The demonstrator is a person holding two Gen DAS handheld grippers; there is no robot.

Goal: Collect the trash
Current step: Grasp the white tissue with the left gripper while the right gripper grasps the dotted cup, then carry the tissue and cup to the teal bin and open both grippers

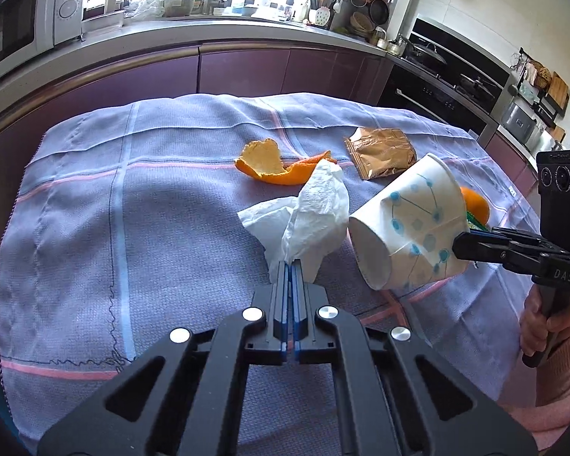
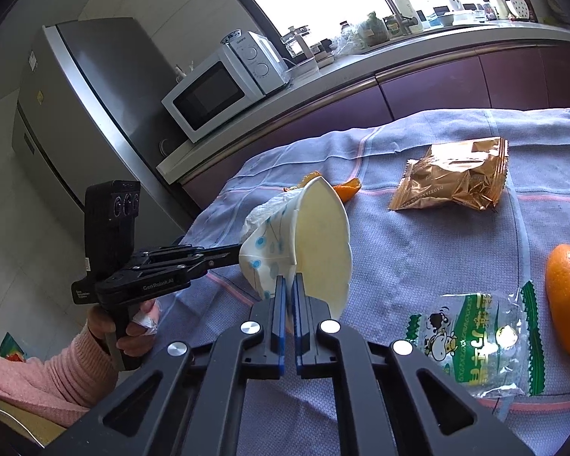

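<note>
While the left gripper [image 1: 292, 266] sits low in the middle of its own view, its jaws are pressed tight together on a white tissue [image 1: 311, 216]. The tissue sticks up out of the jaws, crumpled and floppy, above the bench.

Just to the right of the tissue is a paper cup [image 1: 410, 224], white with blue dots and thin lines. It is tipped on its side and squashed a bit. The right gripper [image 2: 288, 285] has its jaws clamped on the wall of the cup near the rim. In the right wrist view the cup fills the middle of the frame and you can look into its pale inside. The tissue peeks out behind the cup's left edge there, and the left gripper comes in from the left side.

A blue-grey cloth [image 1: 133, 209] with pink and pale blue stripes covers the bench. On it, toward the upper middle of the left wrist view, lies a curl of orange peel [image 1: 269, 163]. Near it, to the right, is a shiny brown wrapper [image 1: 382, 152], flat on the cloth.

In the right wrist view, lower right, a clear plastic bag [image 2: 482, 345] with green print and a little cow picture lies on the cloth. Just beside it, at the right edge, is another piece of orange peel [image 2: 568, 296].

A white microwave [image 2: 216, 91] stands on the kitchen counter behind, in the upper left of that view.
</note>
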